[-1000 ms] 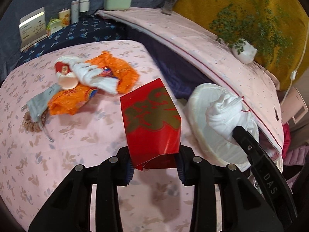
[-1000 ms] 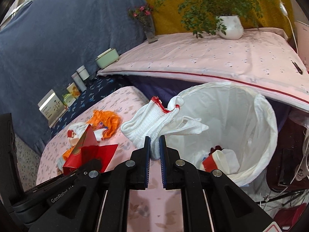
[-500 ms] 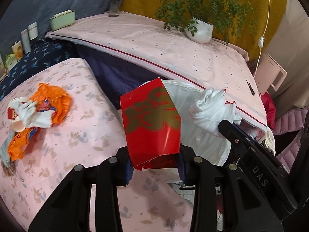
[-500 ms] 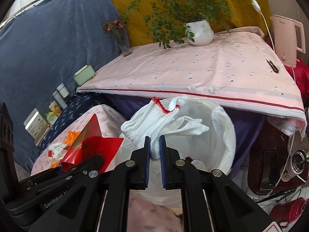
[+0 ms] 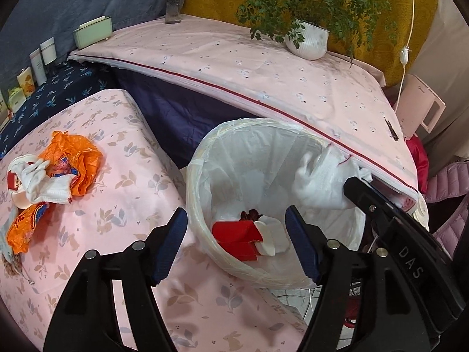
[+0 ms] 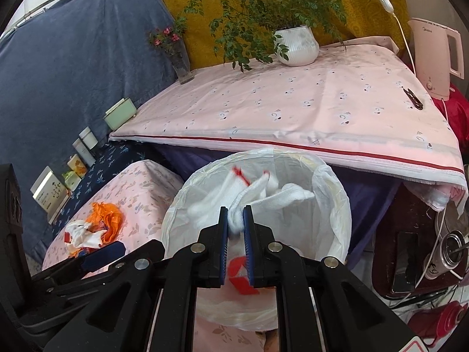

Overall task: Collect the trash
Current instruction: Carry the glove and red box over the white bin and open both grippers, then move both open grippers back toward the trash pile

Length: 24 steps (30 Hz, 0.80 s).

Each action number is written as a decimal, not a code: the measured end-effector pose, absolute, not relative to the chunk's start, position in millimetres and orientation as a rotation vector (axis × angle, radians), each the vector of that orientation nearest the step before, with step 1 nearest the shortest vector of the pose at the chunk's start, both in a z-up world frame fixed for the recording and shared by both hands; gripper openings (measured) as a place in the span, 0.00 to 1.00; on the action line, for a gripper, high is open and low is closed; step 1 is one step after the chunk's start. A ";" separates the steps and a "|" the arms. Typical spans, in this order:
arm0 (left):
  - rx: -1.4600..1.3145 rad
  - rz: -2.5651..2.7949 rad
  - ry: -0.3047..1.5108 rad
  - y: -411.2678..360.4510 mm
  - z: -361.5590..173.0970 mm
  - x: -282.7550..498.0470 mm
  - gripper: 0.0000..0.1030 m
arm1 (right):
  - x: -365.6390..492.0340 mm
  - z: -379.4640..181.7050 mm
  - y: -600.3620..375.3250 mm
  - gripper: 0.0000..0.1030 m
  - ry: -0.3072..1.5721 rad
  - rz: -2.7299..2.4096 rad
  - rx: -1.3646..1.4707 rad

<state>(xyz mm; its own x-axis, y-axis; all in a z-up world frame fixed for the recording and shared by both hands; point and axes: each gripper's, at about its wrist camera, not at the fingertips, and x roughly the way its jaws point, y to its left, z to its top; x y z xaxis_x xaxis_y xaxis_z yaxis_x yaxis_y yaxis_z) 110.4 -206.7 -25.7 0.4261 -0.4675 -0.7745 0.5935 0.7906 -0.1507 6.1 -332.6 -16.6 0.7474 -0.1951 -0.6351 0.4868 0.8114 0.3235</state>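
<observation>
My left gripper [image 5: 236, 228] is open and empty just above the white-lined trash bin [image 5: 196, 182]. A red paper bag [image 5: 234, 234] lies inside the bin beside a white item. My right gripper [image 6: 235, 224] is over the bin [image 6: 340, 202], its jaws slightly parted with a white glove [image 6: 281, 193] between them, blurred; the glove also shows in the left wrist view [image 5: 319, 182]. More trash lies on the pink table [image 5: 123, 193]: an orange wrapper [image 5: 76, 158], a white glove [image 5: 44, 182] and a cup.
A higher pink-covered table [image 5: 263, 67] stands behind the bin with a potted plant [image 5: 307, 41], a vase and a green box [image 5: 93, 30]. A pink kettle [image 6: 433, 55] is at the far right. Boxes line the dark blue shelf [image 5: 44, 94].
My left gripper opened and the red bag dropped into the bin. My right gripper moved over the bin and its jaws parted a little; the glove is now blurred.
</observation>
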 end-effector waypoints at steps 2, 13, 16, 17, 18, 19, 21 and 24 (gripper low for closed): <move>0.155 -0.653 0.917 -204.1 -27.3 111.9 0.64 | 9.0 -16.4 -330.6 0.13 0.625 -0.383 0.498; 0.122 -0.580 0.903 -178.5 -27.0 116.5 0.74 | 14.9 -9.5 -316.9 0.26 0.623 -0.370 0.473; 0.120 -0.561 0.892 -170.3 -25.4 116.0 0.74 | 17.6 -8.0 -310.2 0.32 0.629 -0.361 0.460; 0.117 -0.556 0.890 -167.4 -24.9 116.1 0.74 | 17.9 -7.8 -307.9 0.35 0.630 -0.358 0.455; 0.114 -0.550 0.888 -164.5 -24.5 116.1 0.74 | 18.3 -7.5 -305.0 0.36 0.631 -0.357 0.450; 0.111 -0.542 0.888 -161.5 -24.1 116.5 0.74 | 18.4 -7.2 -302.7 0.37 0.631 -0.353 0.446; 0.099 -0.523 0.888 -153.3 -23.6 118.1 0.74 | 20.0 -6.7 -297.6 0.38 0.635 -0.345 0.441; 0.080 -0.496 0.889 -140.8 -23.0 120.1 0.74 | 21.5 -5.9 -288.9 0.40 0.642 -0.332 0.430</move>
